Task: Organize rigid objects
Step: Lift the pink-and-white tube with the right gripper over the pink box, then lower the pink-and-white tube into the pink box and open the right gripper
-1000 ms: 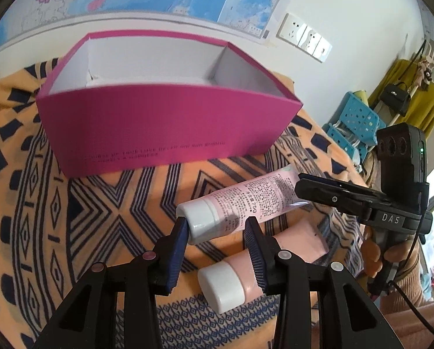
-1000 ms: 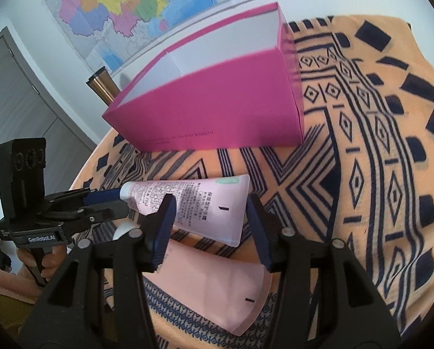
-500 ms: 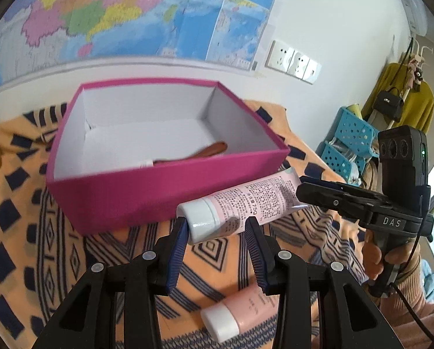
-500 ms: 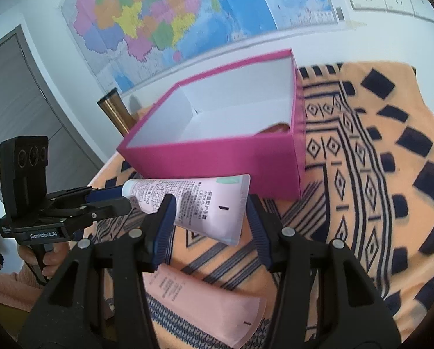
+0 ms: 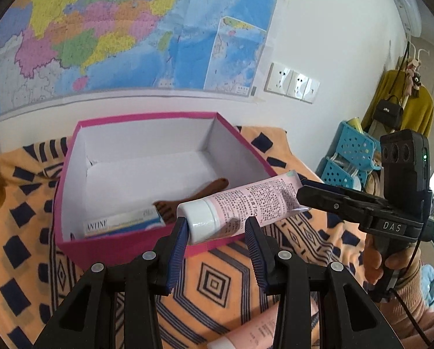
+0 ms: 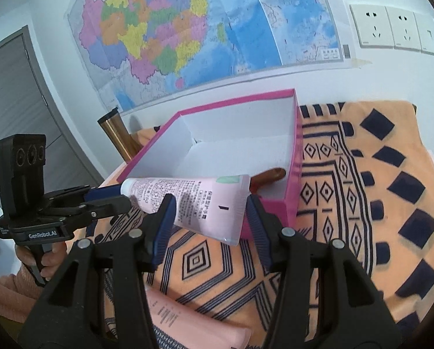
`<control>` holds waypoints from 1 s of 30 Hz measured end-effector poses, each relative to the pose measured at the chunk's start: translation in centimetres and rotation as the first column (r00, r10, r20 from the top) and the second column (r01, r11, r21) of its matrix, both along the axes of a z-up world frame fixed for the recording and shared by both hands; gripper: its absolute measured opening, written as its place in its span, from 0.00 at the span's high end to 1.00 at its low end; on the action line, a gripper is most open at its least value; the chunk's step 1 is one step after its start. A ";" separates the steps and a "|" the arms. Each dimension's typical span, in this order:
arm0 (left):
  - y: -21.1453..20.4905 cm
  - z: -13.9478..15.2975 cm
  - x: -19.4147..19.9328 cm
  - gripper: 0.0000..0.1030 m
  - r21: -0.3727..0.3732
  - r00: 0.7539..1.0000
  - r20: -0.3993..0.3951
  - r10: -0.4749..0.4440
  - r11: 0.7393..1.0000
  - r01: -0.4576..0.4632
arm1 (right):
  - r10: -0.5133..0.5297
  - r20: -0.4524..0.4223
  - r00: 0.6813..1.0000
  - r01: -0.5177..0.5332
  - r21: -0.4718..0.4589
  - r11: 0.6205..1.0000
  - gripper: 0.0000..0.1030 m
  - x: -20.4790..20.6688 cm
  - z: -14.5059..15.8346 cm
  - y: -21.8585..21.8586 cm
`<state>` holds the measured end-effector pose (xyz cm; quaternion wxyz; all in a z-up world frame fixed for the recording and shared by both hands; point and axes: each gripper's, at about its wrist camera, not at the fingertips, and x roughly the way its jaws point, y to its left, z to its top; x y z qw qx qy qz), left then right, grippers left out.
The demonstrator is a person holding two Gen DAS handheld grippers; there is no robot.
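Observation:
A pink tube with a white cap hangs in the air just in front of the pink box. My left gripper is shut on its cap end. My right gripper is shut on the tube's flat crimped end. Each gripper shows in the other's view, the right gripper at the right and the left gripper at the left. Inside the white-lined box lie a brown wooden piece and a small white and blue carton. A second, peach tube lies on the cloth below.
An orange cloth with dark patterns covers the table. A gold flask stands left of the box by the wall with the map. Blue baskets sit off the table's right side. A person's hand holds the right gripper.
Both grippers have risen together with the pink tube, from just above the cloth up to the box's rim. The box's inside has come into view; the peach tube stayed on the cloth.

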<state>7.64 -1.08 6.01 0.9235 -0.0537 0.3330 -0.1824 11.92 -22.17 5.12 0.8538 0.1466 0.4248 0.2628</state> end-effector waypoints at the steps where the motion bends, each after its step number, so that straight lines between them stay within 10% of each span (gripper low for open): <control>1: 0.0 0.2 0.1 0.61 0.000 1.000 0.003 -0.001 1.000 0.001 | -0.001 0.002 1.000 0.001 0.002 1.000 0.49 0.2 0.0 0.0; 30: 0.6 -0.4 4.3 0.61 -0.009 0.999 -0.026 0.025 1.000 -0.026 | -0.007 -0.013 1.000 0.007 -0.034 0.999 0.49 4.4 -0.7 0.2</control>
